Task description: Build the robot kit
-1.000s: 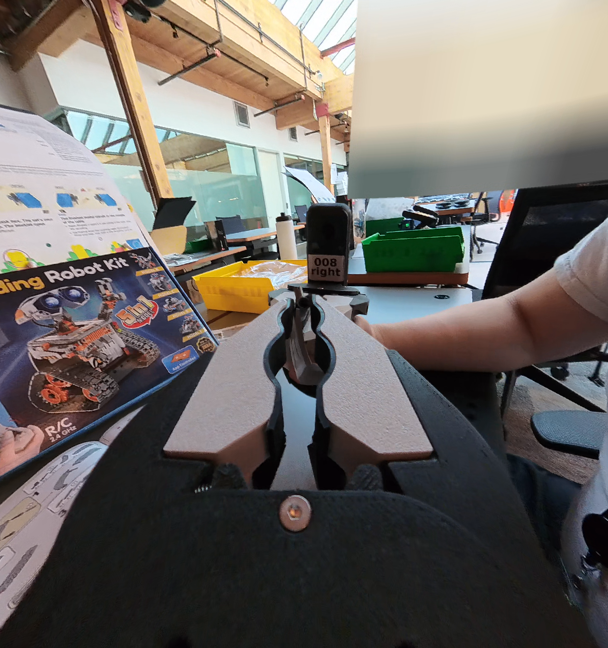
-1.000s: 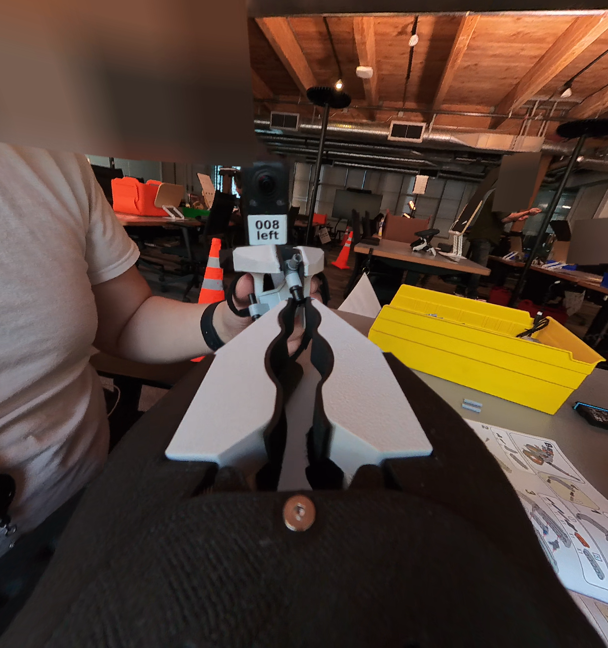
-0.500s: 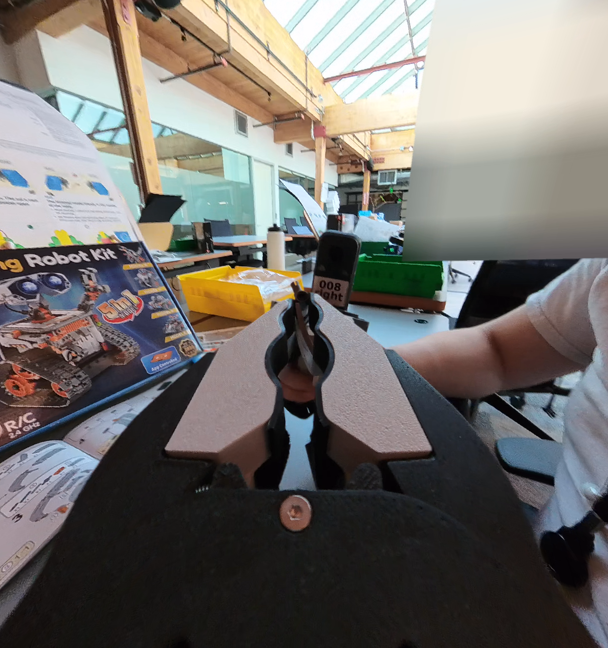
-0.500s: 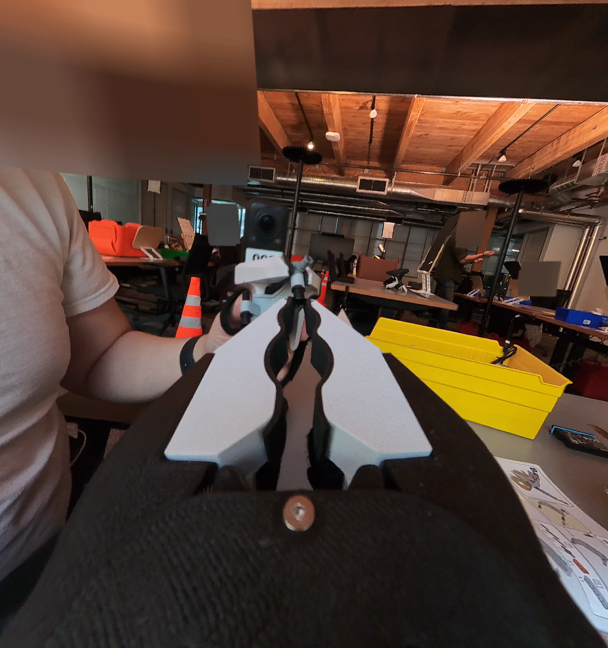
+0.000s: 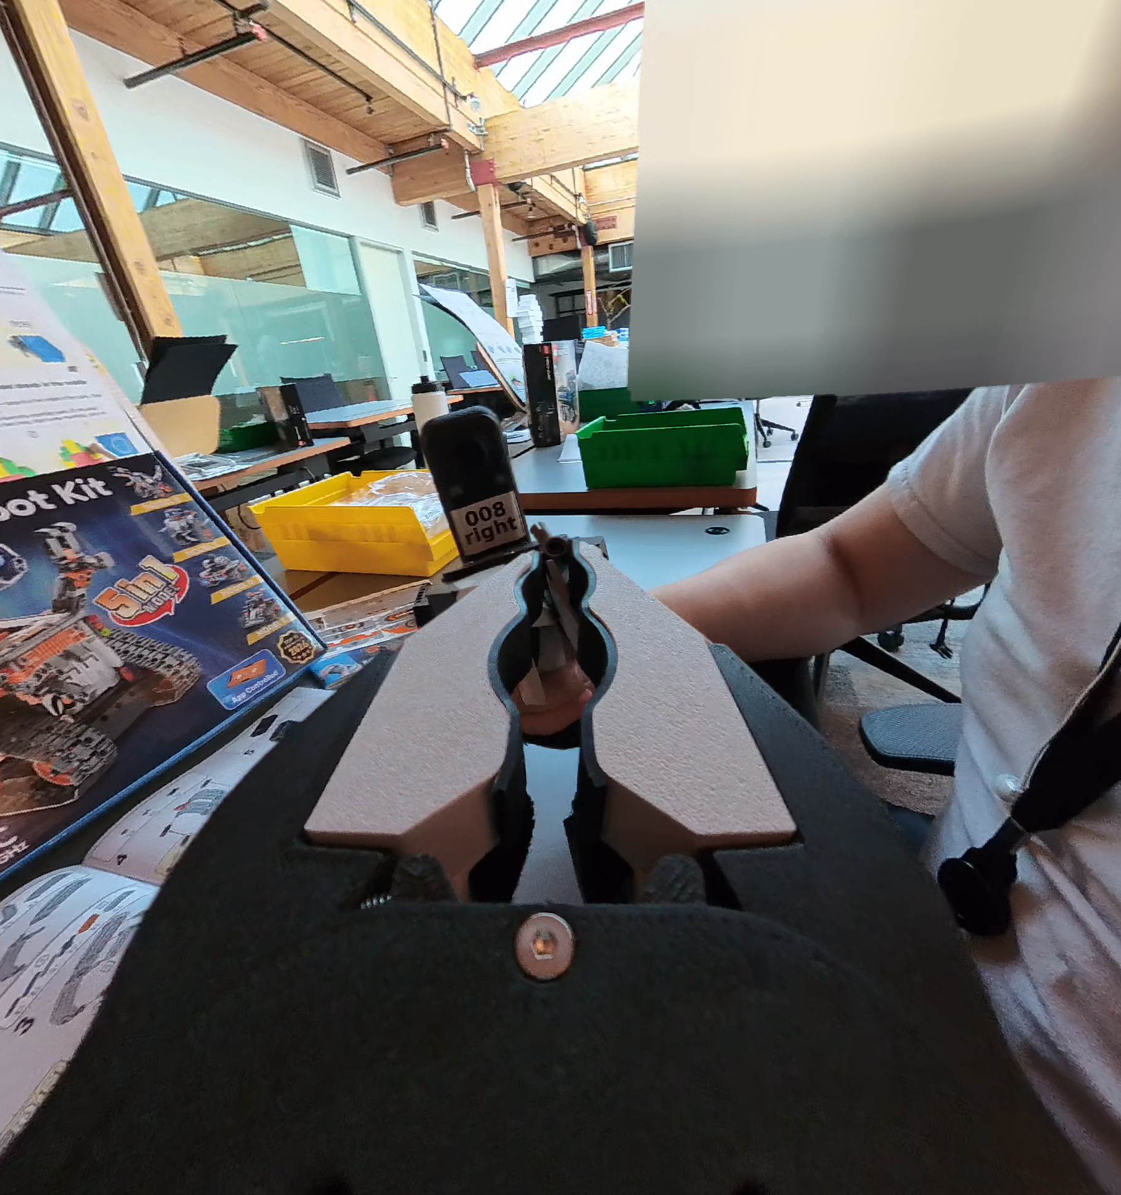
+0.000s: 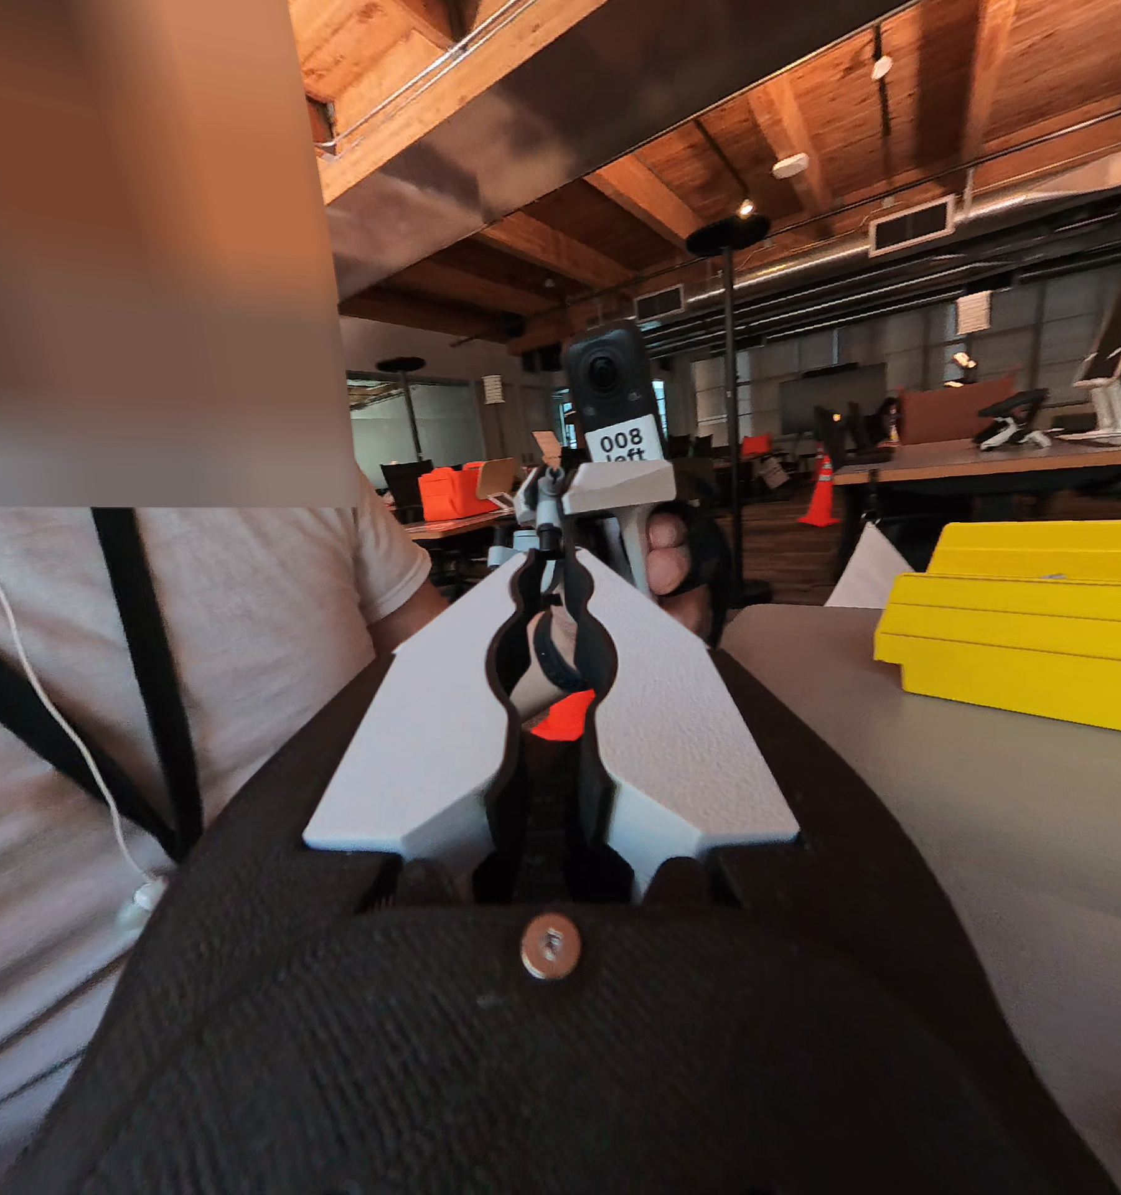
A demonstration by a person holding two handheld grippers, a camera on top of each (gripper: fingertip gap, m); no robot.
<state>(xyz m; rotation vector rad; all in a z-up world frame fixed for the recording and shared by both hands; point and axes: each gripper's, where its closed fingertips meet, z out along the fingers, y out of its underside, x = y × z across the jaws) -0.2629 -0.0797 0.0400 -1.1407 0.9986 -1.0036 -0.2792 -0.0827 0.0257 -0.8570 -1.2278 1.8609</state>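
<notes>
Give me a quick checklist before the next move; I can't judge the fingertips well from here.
1. Left gripper shut on the small grey part: ok.
2. Right gripper shut on the same part, facing the left one tip to tip: ok.
3. How deep the part sits between either pair of fingers: cannot tell, the tips hide it.
4. Part held up off the table: ok.
5. Yellow bin and toy box stand aside from both grippers: ok.

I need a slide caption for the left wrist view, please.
Left gripper, shut on a small dark toy part, faces the right gripper; robot kit box and yellow bin sit beyond.
</notes>
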